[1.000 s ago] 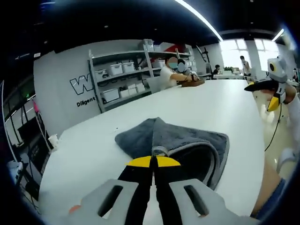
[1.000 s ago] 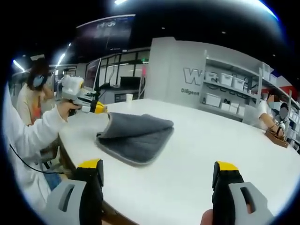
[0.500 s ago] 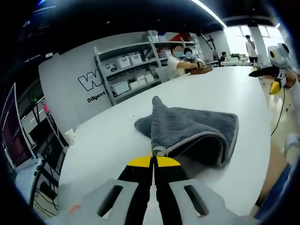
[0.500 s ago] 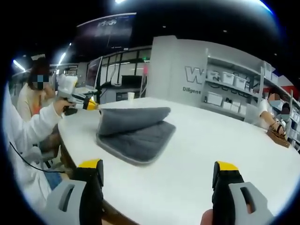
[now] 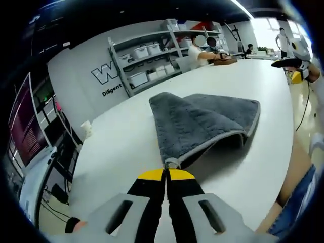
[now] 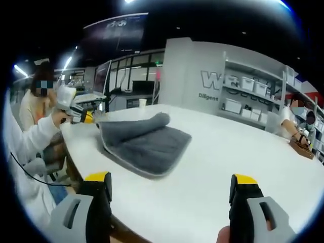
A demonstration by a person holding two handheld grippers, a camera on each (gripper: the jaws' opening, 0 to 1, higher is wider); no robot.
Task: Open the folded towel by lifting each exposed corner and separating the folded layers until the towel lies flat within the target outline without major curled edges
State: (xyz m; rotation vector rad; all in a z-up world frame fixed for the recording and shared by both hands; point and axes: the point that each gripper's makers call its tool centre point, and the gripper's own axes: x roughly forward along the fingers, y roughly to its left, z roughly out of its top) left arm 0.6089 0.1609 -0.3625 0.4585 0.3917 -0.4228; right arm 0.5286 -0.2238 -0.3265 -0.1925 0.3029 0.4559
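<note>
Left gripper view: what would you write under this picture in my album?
The left claw, shut on a corner of the grey towel, lifts its top layer off the white table.

The left gripper (image 5: 166, 171) had its jaws pressed together, pinching a corner of the towel (image 5: 202, 124) and holding it up. In the right gripper view it (image 6: 83, 117) sat at the far left in a white-sleeved hand. The right gripper (image 6: 172, 190) hung with jaws spread wide, holding nothing.
</note>
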